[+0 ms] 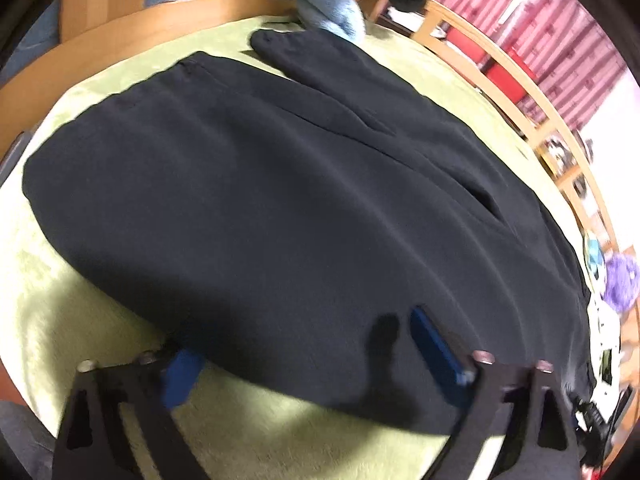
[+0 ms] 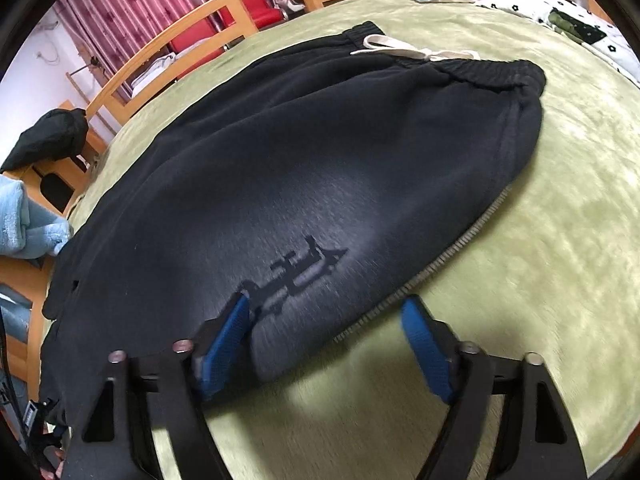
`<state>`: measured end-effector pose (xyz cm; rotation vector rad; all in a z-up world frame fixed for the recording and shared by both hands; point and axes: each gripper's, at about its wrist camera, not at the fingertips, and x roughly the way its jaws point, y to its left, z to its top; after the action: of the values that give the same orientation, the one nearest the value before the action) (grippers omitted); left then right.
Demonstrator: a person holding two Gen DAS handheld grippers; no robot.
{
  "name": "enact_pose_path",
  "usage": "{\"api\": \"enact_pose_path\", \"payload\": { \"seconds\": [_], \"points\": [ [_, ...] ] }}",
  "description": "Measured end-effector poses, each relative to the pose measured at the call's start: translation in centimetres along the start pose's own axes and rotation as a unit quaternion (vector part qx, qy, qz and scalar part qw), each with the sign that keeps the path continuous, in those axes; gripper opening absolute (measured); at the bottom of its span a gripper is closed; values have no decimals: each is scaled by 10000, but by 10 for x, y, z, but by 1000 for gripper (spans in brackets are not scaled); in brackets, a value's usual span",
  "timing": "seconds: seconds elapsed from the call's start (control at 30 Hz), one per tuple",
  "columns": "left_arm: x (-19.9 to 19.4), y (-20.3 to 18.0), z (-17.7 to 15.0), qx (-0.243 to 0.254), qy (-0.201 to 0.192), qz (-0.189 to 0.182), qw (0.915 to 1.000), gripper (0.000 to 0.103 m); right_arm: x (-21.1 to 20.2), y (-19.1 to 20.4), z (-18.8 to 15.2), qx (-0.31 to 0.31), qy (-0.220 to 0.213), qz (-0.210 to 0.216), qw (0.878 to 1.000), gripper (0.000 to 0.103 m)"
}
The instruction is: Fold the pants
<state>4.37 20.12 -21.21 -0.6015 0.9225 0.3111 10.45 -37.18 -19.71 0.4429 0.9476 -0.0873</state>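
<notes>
While the dark pants point(image 2: 304, 168) lay flat on the green blanket point(image 2: 560, 240), long axis running left to right, both grippers straddled the near edge. The left gripper point(image 1: 304, 344) stood unclenched toward the legs; the right gripper point(image 2: 328, 336), also unclenched, was nearer the waistband point(image 2: 480, 72).

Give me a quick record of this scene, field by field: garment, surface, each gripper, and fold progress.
garment: black fleece pants, spread flat, white drawstring at the waistband
surface: light green plush blanket
left gripper: open, straddling the near hem of the pants, not pinching
right gripper: open, straddling the near edge with the grey ribbed side trim
fold progress: no fold made yet
</notes>
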Motion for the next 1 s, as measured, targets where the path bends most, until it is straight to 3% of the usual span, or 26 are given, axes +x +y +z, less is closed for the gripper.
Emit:
{"api": "enact_pose_path", "payload": {
  "seconds": [0.03, 0.07, 0.1, 0.13, 0.23, 0.47, 0.7, 0.83, 0.93, 0.97, 1.0],
  "points": [
    [-1, 1, 4, -45, -22, 27, 10000, 65, 3, 3, 4, -15, 13, -5, 10000, 44],
    [-1, 2, 6, -29, -2, 28, 10000, 39, 4, 6, 7, -63, -15, 18, 10000, 27],
    [1, 1, 13, 54, 72, 4, 10000, 15, 2, 9, 10, -125, -81, 61, 9999, 17],
    [1, 0, 19, 170, 135, -20, 9998, 12, -1, 12, 14, -197, -138, 90, 9997, 16],
    [-15, -7, 52, 276, -45, -427, 9987, 11, -19, 28, 32, -450, -387, 257, 9979, 13],
    [-58, -86, 133, 1041, -1065, -231, 9886, 11, -42, 77, 107, -938, -1061, 517, 9886, 11],
    [-30, -160, 203, 1198, -1565, -162, 9802, 11, -24, 124, 189, -1031, -1511, 730, 9804, 8],
    [14, -188, 218, 1247, -1619, -61, 9789, 11, 23, 146, 223, -1130, -1431, 568, 9816, 8],
    [52, -204, 219, 1393, -1417, 29, 9801, 17, 70, 151, 224, -1202, -1102, 509, 9853, 13],
    [64, -209, 216, 1482, -1279, 112, 9806, 29, 83, 150, 221, -1210, -951, 479, 9869, 18],
    [71, -212, 211, 1562, -1180, 201, 9804, 48, 93, 149, 217, -1201, -848, 438, 9882, 24]
  ]
}}
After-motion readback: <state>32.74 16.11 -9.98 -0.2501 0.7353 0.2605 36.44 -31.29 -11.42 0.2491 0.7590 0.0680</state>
